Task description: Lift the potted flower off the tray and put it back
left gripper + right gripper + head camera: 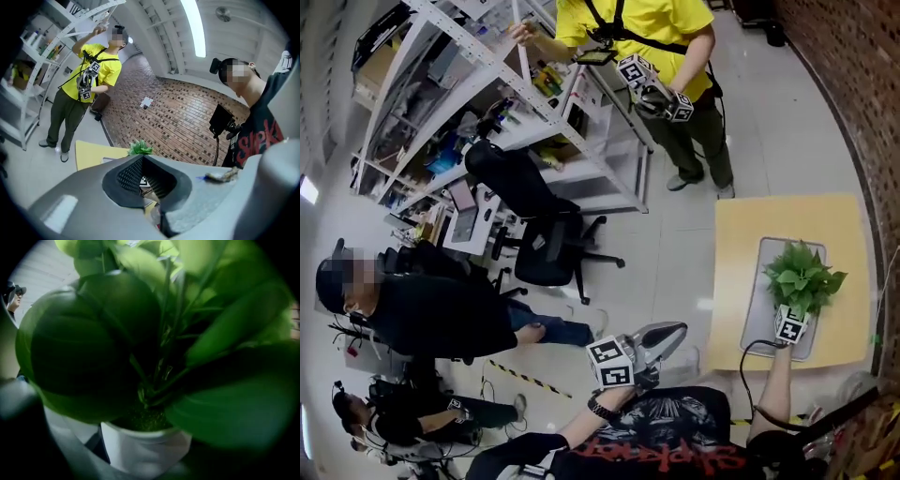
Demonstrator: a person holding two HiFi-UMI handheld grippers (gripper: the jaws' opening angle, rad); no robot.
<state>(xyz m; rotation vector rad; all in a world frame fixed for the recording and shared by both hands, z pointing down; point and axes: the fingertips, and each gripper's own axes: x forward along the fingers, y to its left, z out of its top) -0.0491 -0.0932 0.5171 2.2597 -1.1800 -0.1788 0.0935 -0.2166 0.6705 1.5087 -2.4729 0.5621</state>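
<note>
The potted flower has broad green leaves and a white pot. It stands over the grey tray on the yellow table. My right gripper reaches in from the near side, its marker cube just below the leaves. In the right gripper view the pot sits low between the jaws, with a pale finger along its left side. Leaves hide the other finger. My left gripper hangs over the floor left of the table, shut and holding nothing.
A person in a yellow shirt stands at the white shelving, carrying marker-cube grippers. A black office chair and seated people fill the floor to the left. A brick wall runs along the right.
</note>
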